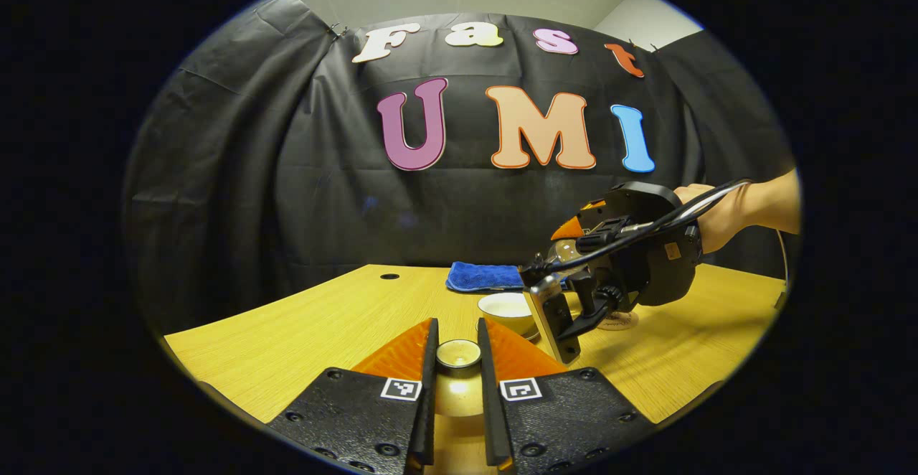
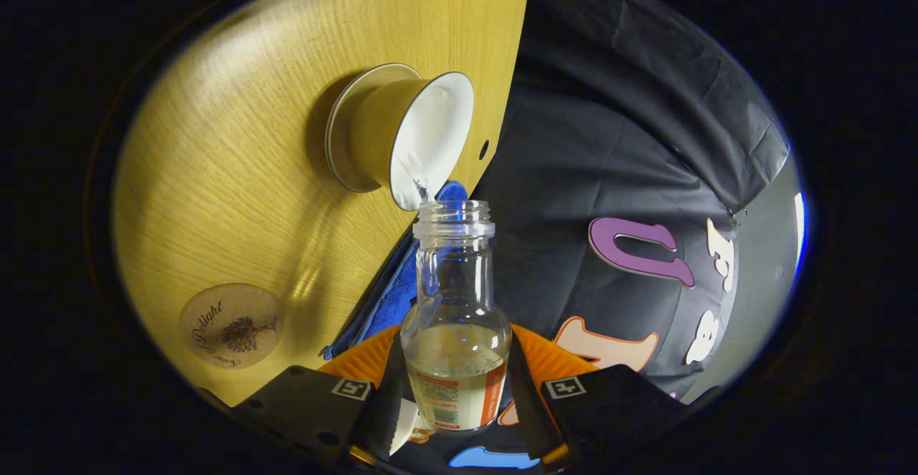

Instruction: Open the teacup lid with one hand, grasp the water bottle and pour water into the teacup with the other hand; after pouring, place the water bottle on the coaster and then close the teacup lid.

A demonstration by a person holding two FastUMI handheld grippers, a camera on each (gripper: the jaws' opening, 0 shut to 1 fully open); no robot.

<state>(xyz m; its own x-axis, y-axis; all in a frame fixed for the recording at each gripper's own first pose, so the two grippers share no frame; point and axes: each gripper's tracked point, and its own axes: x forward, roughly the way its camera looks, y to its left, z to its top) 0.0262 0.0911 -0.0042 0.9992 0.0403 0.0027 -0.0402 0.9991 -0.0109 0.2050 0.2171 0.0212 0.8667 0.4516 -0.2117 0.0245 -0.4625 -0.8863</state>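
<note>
Water ran from the mouth of the water bottle (image 2: pixel 455 303) into the teacup (image 2: pixel 401 134). In the right gripper view the bottle's long axis lay along the right gripper (image 2: pixel 453 396), neck pointing away from the camera, and its open rim sat just beside the cup's lip with a thin stream crossing into the white bowl. Both fingers (image 2: pixel 384 389) of that gripper pressed on the labelled lower body of the bottle, holding it tipped. Roughly the bottom third of the bottle held liquid, so the pour looked well along, though I could not tell how full the cup was.

In the left gripper view the left gripper (image 1: pixel 459 360) held the teacup lid (image 1: pixel 458 354) by its knob, the fingers (image 1: pixel 429 382) narrow on either side and apparently touching it, lifted clear of the counter (image 1: pixel 287 339). The teacup (image 1: pixel 506 310) stood just beyond it, and the right gripper (image 1: pixel 556 313) hung over the cup from the right side, gripped by a hand (image 1: pixel 717 217).

The coaster (image 2: pixel 231 326) lay on the counter well apart from the cup, on the side away from the blue cloth (image 2: pixel 401 281). The next move likely called for righting the bottle and carrying it across to that coaster, which the right gripper was already nearer to.
</note>
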